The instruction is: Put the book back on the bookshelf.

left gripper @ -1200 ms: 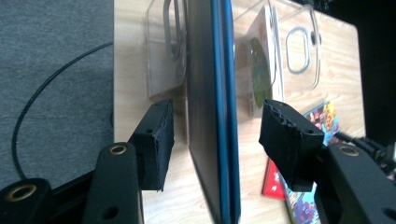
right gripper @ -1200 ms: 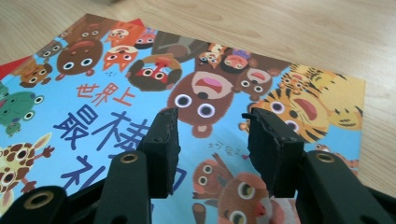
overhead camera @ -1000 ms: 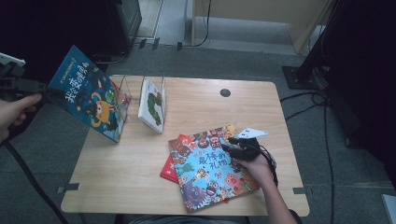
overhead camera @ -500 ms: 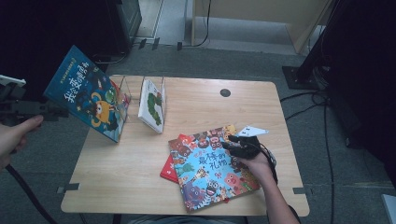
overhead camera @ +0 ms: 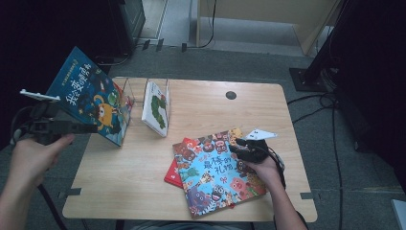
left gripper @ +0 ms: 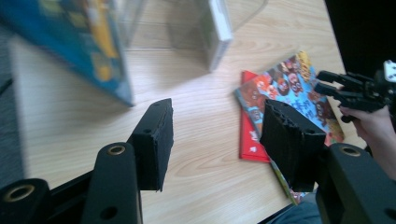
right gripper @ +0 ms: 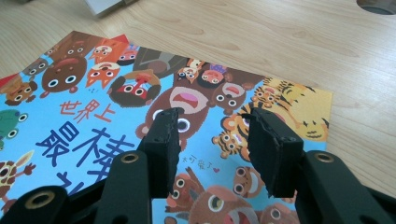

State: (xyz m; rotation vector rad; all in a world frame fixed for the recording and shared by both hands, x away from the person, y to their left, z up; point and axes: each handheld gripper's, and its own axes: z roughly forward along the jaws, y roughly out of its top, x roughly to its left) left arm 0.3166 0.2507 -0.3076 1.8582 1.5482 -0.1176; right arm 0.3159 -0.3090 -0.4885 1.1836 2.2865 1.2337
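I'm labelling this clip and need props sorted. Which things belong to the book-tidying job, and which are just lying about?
In the job:
- animal-cover book under the right gripper
- red book beneath it
- blue book leaning at the clear stand
- white book in the stand
- left gripper, open

Lying about:
- floor cables
- table grommet

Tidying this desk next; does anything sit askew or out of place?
Yes: the dark-blue picture book leans tilted against the clear acrylic book stand, and the light-blue animal-cover book lies crooked atop a red book.
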